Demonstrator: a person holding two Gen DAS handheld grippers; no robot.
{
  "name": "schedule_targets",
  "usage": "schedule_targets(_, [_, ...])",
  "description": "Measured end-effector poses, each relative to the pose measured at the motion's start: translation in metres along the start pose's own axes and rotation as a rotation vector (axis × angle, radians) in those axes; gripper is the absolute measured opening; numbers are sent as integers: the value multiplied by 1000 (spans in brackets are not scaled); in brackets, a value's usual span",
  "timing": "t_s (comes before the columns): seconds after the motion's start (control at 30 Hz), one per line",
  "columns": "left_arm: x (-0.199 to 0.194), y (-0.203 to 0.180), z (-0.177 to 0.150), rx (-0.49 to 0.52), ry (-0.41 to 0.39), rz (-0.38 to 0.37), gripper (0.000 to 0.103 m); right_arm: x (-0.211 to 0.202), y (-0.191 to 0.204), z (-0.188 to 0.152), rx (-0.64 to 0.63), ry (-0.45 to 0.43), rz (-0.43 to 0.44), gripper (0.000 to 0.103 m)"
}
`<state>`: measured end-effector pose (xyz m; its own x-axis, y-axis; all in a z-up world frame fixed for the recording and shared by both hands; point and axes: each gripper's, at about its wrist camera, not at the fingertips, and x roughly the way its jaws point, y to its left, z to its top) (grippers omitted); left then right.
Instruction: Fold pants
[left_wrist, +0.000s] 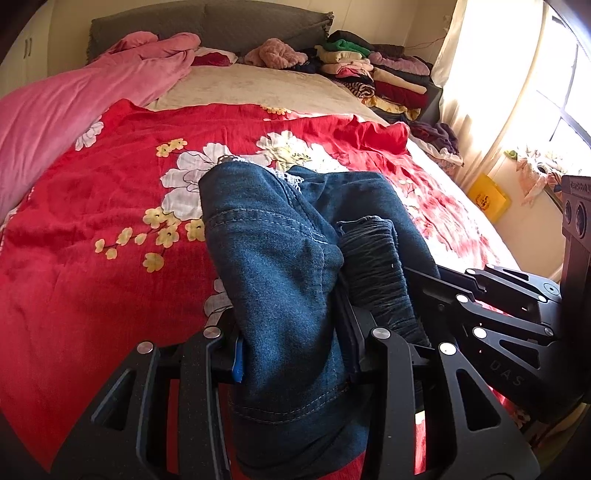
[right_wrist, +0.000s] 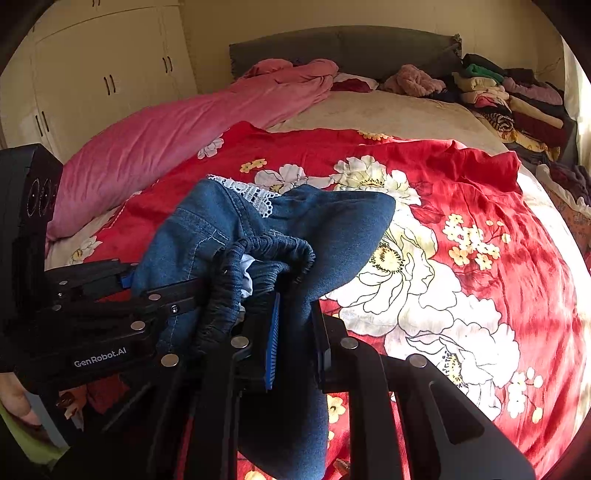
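Note:
Blue denim pants (left_wrist: 280, 258) with an elastic waistband (right_wrist: 258, 258) and white lace trim (right_wrist: 251, 194) hang bunched between both grippers, lifted above the bed. My left gripper (left_wrist: 291, 354) is shut on the denim; cloth fills the gap between its jaws. My right gripper (right_wrist: 295, 332) is shut on the pants next to the waistband. The two grippers are side by side: the right one (left_wrist: 491, 295) shows at the right of the left wrist view, the left one (right_wrist: 147, 295) at the left of the right wrist view. The cloth below the grips is out of sight.
A red flowered blanket (left_wrist: 110, 184) covers the bed. A pink quilt (left_wrist: 55, 110) lies along the left. Stacks of folded clothes (left_wrist: 369, 70) sit at the far right by the headboard. A window with curtains (left_wrist: 517, 92) is on the right, wardrobes (right_wrist: 92, 81) on the left.

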<state>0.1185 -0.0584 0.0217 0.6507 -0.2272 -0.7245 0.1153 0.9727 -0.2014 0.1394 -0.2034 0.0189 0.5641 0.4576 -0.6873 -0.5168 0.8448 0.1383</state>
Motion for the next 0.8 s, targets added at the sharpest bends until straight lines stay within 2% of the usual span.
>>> schedule_targets(0.43, [16,5,-4,-5,14,15,30,17,-7,-1,4,21,-14,15])
schedule_targets(0.53, [19,6,-6,-6,19,23,31,19,-9,-2,17,31,-23,18])
schedule_targets(0.63, [23,8,-8,-8,27,35,32,23,-11,-5,21,48,-52,25])
schedule_targets(0.8, [27,9,-11,-2,41,51,44,27,-20,-10,53,72,-72,42])
